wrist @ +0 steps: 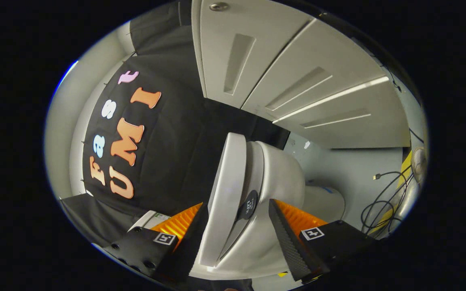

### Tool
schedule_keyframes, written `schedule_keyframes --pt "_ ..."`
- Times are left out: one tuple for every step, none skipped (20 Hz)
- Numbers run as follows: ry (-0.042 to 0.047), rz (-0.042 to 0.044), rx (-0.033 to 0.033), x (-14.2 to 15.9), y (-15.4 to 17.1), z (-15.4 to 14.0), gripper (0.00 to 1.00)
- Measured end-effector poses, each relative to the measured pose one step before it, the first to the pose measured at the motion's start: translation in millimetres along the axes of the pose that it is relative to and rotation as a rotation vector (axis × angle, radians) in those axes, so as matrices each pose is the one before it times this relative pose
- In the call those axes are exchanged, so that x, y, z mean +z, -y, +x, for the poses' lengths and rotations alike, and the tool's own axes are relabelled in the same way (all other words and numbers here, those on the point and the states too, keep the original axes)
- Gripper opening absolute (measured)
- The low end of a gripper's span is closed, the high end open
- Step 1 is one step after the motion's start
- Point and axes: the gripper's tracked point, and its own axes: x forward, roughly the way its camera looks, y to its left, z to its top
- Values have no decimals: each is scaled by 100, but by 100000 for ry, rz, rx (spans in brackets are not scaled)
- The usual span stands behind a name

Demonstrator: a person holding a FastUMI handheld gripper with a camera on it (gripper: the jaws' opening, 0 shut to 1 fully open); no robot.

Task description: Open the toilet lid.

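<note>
So from the gripper view, the claw (pixel 239 230) is spread wide, both fingers well apart, and the toilet's front end sits right in the gap between them. The whole picture is rolled sideways, so the toilet (pixel 273 178) looks tipped over. The toilet lid (pixel 227 186) is the smooth, glossy white slab nearest the left finger (pixel 194 238), and it looks like the finger's inner face is right up against the lid's outer side, though I can't swear it's actually touching. The right finger (pixel 287 238) has a ribbed, sawtooth-looking pad and sits just beside the bowl's curved white wall, not clearly pressing on it. So it's not clamped on anything as far as I can see. Lid still looks down against the seat, with one dark round sticker (pixel 249 204) at the seam. Beyond the toilet there's the black cloth wall (pixel 168 133), a white panelled door (pixel 233 52) with one metal knob, and a tangle of black cables (pixel 382 202) on the pale floor.
</note>
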Motion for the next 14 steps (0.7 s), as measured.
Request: schedule_keyframes --pt "-612 2179 -357 -86 383 592 96" --pt "-1106 940 -215 -296 439 164 94" --pt "-715 608 292 -321 338 388 92" --pt "-409 1120 770 88 140 70 86" --pt "285 1766 1320 278 79 159 80" --pt "496 2155 1039 249 -116 150 71" --pt "1110 1866 1555 321 -179 51 70" --pt "903 1180 707 151 133 -10 65" --pt "53 126 -900 61 408 295 59" --pt "-832 767 263 -207 188 209 53" --pt "-734 74 -229 -417 173 109 47" --pt "-99 362 512 292 62 -45 45" --pt "1096 1350 1725 225 -391 65 43" --pt "1036 668 1189 356 -258 143 31"
